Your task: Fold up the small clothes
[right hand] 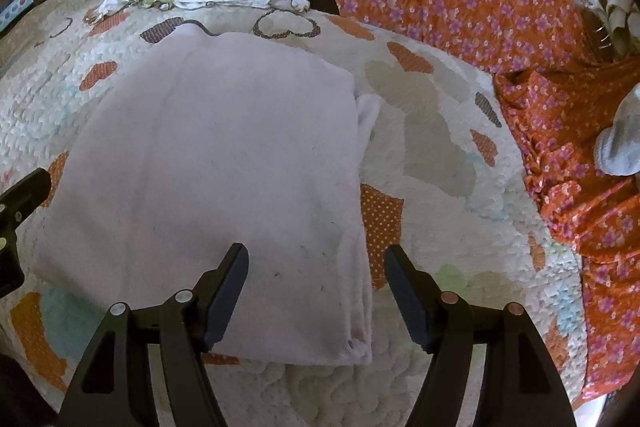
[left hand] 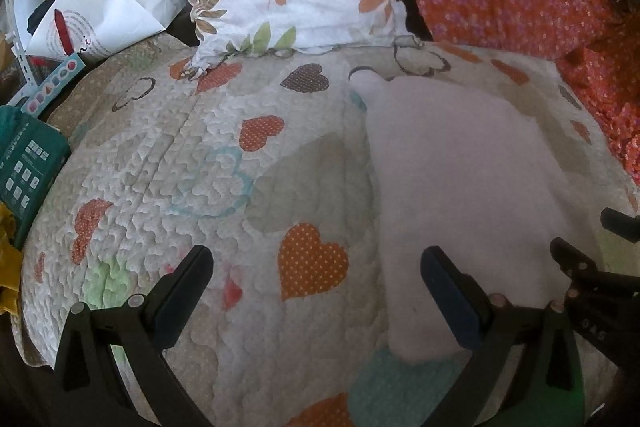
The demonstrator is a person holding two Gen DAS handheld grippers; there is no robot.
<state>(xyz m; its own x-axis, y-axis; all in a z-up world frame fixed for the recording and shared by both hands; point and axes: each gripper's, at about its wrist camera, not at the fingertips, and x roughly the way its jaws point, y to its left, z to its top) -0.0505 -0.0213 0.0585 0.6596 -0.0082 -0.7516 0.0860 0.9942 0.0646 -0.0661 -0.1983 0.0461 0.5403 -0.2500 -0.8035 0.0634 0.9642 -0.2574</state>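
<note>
Garment: pale pink cloth (right hand: 208, 163), part-folded, flat on heart-print quilt (right hand: 432, 131), near-centre.
Right gripper (right hand: 316, 287): jaws spread, straddling right edge, empty.
Left gripper (left hand: 316, 291): spread, empty.
Risk: pinch catches quilt too, or top layer only; layers possibly misaligned.

both grippers, left gripper (left hand: 316, 291) and right gripper (right hand: 316, 291), angled downward, fingers spread apart.

light: soft daylight, no hard shadows | focus: soft – blurry | edges: fisheye warp – dark corner vignette
</note>
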